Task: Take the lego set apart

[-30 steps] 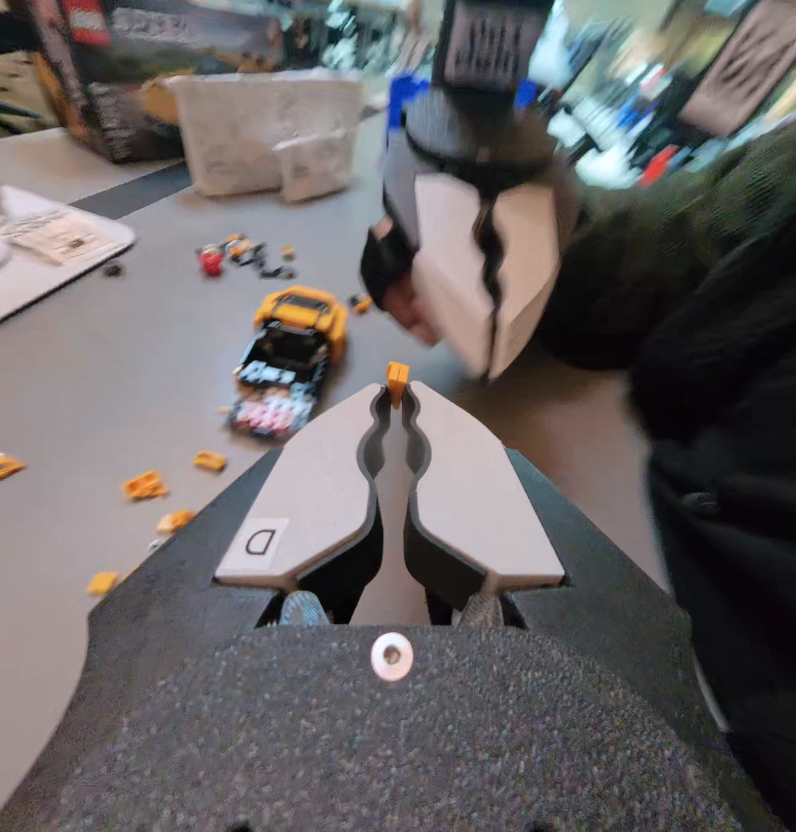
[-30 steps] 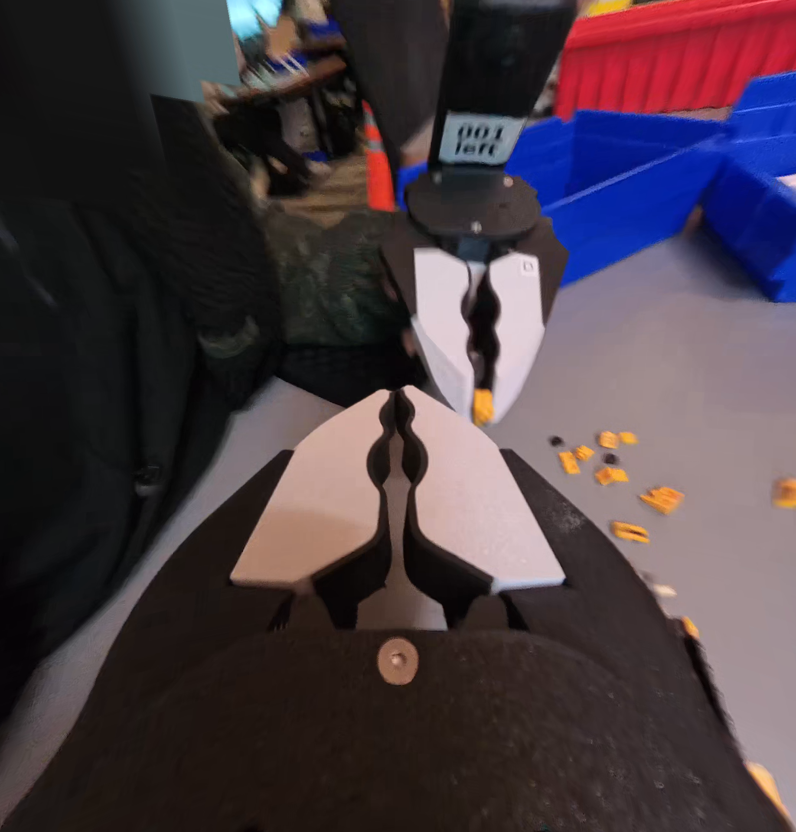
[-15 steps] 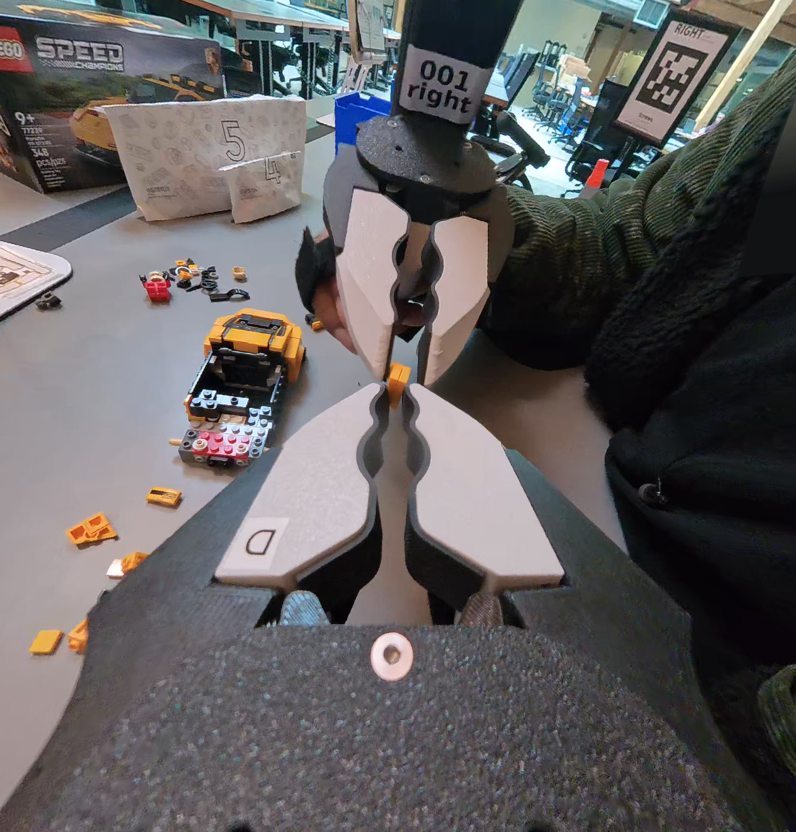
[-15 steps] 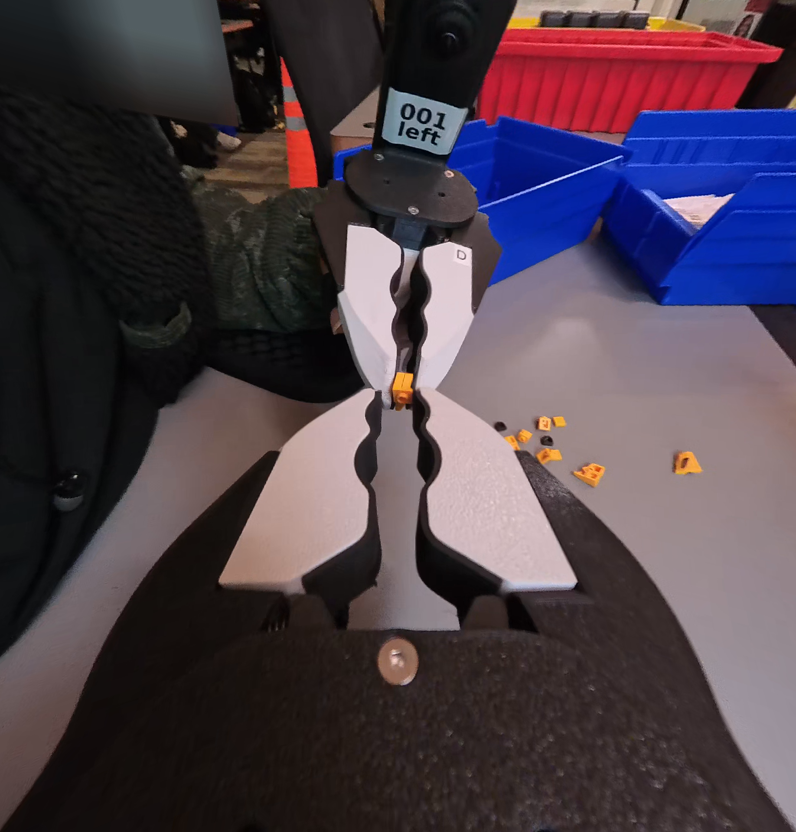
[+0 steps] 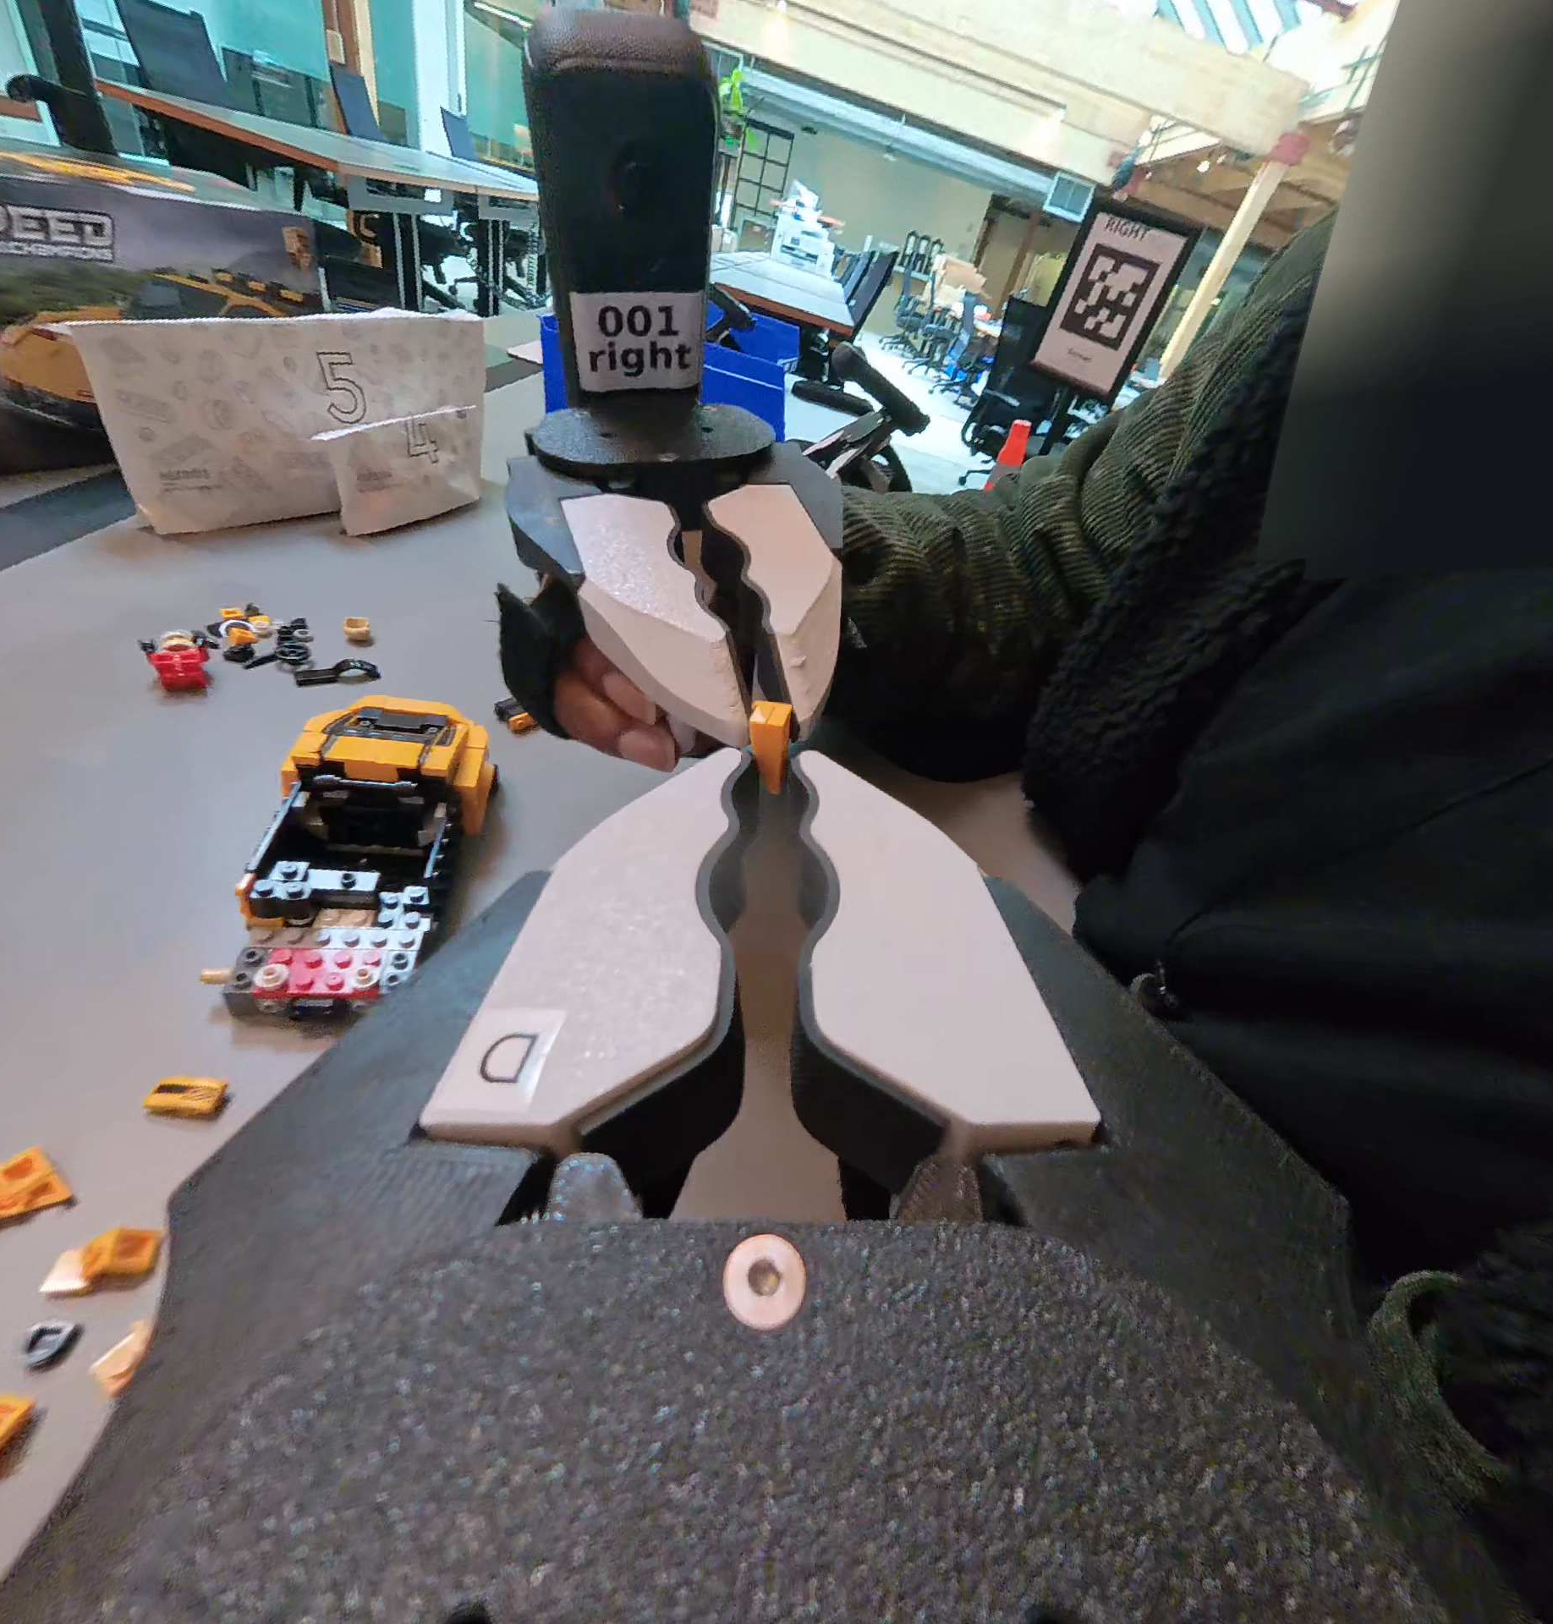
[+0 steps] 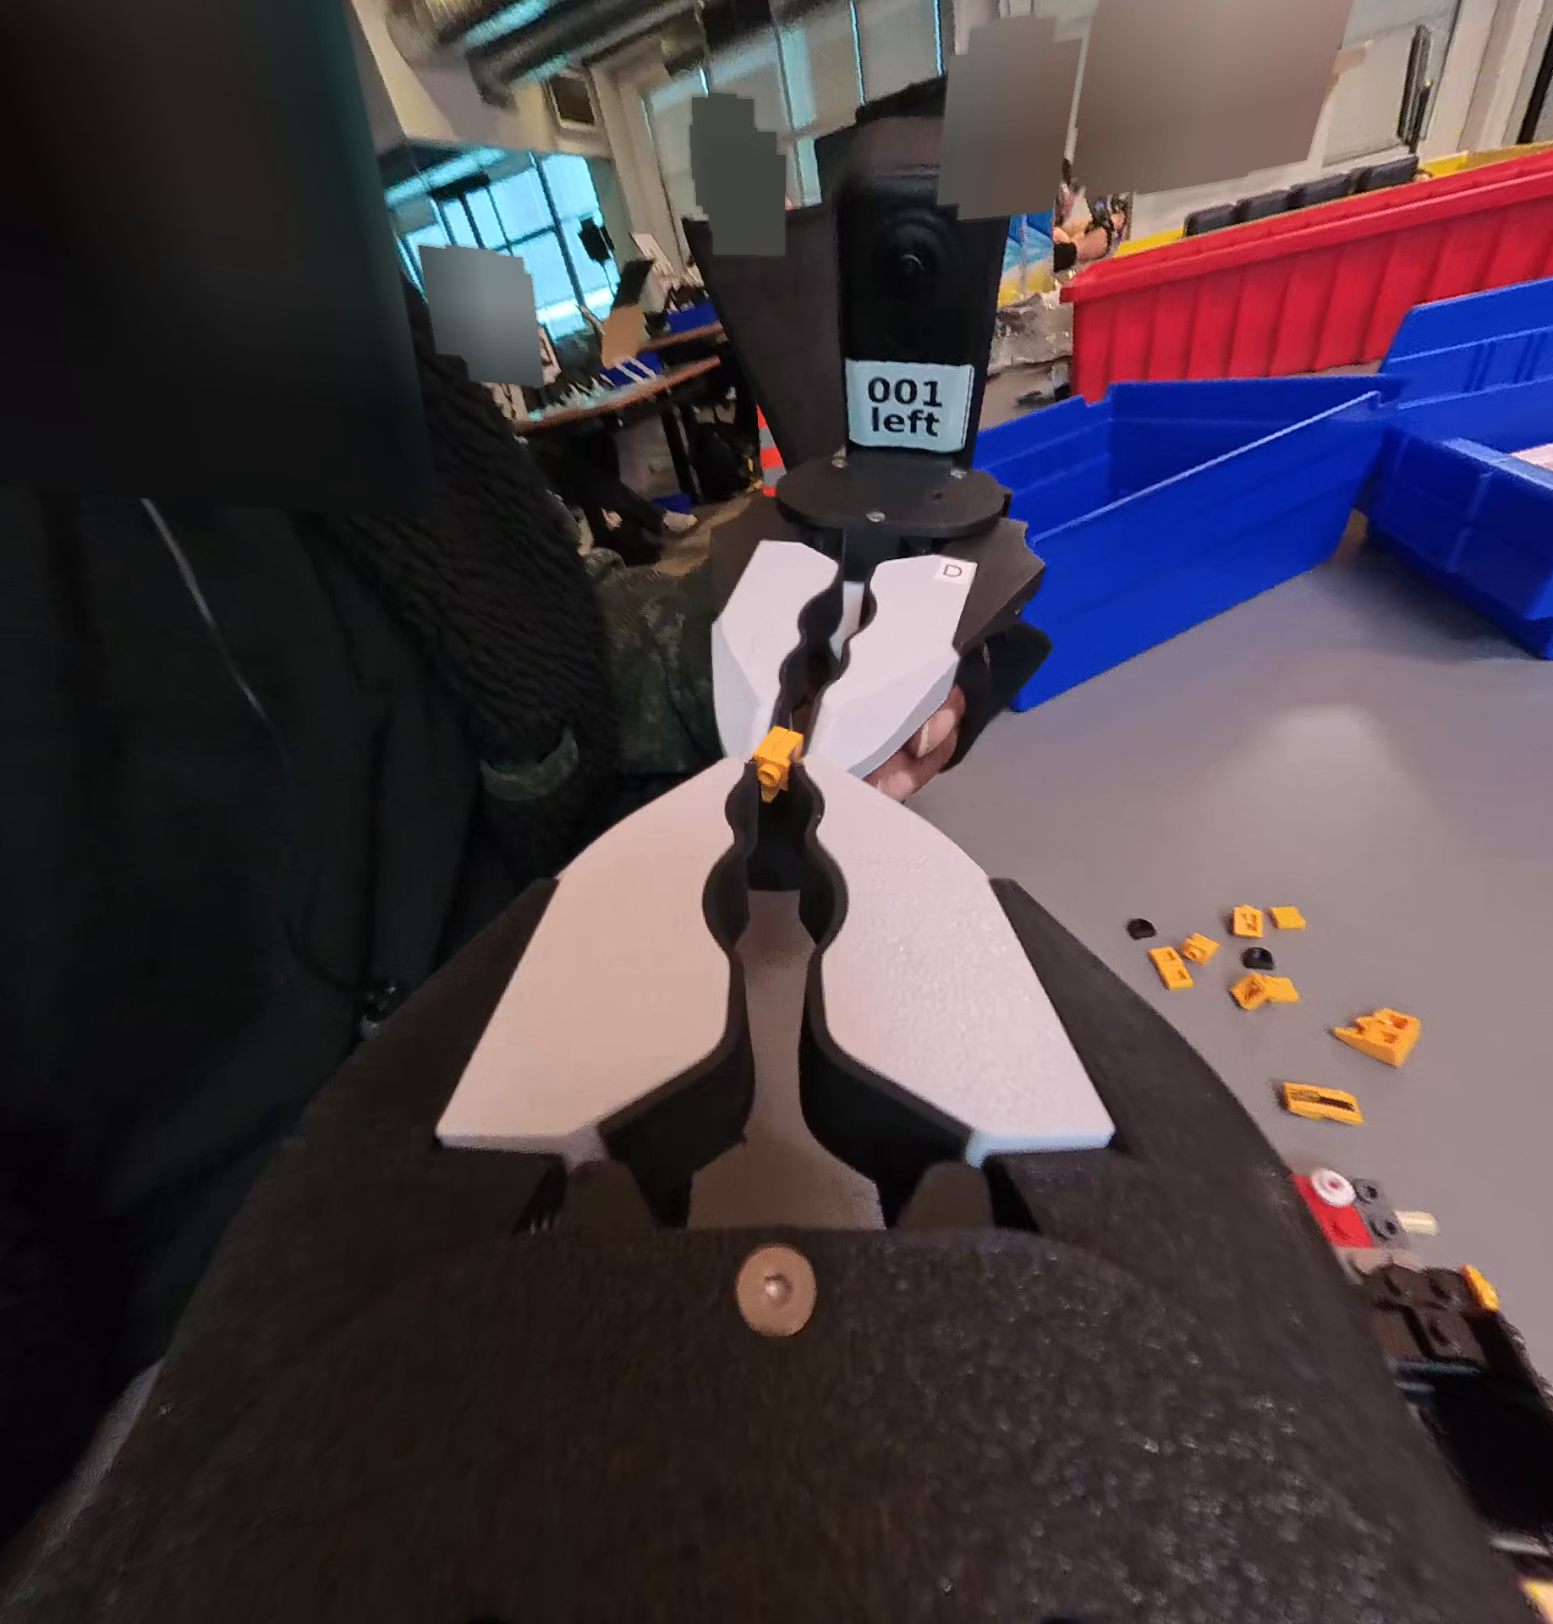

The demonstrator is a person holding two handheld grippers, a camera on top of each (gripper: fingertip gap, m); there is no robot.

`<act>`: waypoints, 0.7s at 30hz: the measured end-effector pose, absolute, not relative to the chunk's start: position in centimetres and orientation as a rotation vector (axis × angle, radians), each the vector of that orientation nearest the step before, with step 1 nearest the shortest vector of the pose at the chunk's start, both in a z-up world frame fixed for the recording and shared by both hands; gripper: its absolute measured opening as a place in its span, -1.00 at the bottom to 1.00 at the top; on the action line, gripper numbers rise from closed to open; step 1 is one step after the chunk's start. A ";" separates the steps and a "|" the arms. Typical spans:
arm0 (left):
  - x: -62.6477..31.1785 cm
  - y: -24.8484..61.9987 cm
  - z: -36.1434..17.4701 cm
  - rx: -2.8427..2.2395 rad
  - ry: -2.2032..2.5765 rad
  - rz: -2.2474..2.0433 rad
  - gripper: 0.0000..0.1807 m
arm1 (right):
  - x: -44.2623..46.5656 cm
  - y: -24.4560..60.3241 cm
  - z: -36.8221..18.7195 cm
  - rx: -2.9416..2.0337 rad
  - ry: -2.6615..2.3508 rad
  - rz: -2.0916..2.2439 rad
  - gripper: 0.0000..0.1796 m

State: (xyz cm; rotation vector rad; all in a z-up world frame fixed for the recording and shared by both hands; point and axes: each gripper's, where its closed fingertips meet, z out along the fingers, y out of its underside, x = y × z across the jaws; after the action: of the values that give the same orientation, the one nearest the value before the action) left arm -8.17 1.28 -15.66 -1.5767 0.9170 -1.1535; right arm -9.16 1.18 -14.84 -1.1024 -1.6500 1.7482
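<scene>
A small orange lego piece (image 5: 770, 734) is pinched between both grippers, held above the grey table's near edge. My left gripper (image 5: 769, 766) is shut on its lower end. My right gripper (image 5: 766, 714) faces it tip to tip and is shut on the upper end. In the right wrist view the piece (image 6: 775, 763) sits between my right gripper (image 6: 773, 778) and the left gripper (image 6: 788, 747). The partly stripped orange and black lego car (image 5: 360, 844) lies on the table to the left; its edge shows in the right wrist view (image 6: 1441, 1327).
Loose orange pieces (image 5: 184, 1096) lie near the car, and more show in the right wrist view (image 6: 1256, 958). Small red and black parts (image 5: 228, 650), white paper bags (image 5: 272, 422) and the set's box (image 5: 96, 264) lie farther back. Blue bins (image 6: 1195, 518) and a red bin (image 6: 1327, 290) stand beyond. The grippers are tip to tip, or close to it.
The right gripper came in toward the left gripper's orange piece, opened slightly around it, and has now closed on it. Both grippers have tilted a little.
</scene>
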 end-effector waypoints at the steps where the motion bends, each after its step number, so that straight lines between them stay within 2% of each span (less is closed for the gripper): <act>1: -8.1 1.3 -15.5 -1.580 0.900 -1.174 -0.94 | -9.1 1.2 -14.7 -1.098 -1.639 1.769 -0.94; 4: -8.3 2.2 -15.5 -1.634 0.824 -1.159 -0.95 | -9.2 1.9 -14.4 -1.119 -1.582 1.757 -0.93; 15: -9.8 4.8 -16.9 -1.792 0.665 -0.946 -0.94 | -10.6 4.4 -15.6 -1.176 -1.521 1.303 -0.93; 19: -10.7 6.1 -17.3 -1.825 0.621 -0.730 -0.95 | -11.3 5.5 -16.1 -1.288 -1.434 1.256 -0.93; 21: -12.5 7.5 -18.1 -1.865 0.581 -0.473 -0.95 | -11.8 5.3 -15.7 -1.360 -1.351 1.323 -0.94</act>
State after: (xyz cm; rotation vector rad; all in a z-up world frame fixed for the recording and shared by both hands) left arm -12.46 7.48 -18.05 -1.8649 0.5815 -0.4725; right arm -11.78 5.33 -15.71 -1.3597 -1.3515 1.3231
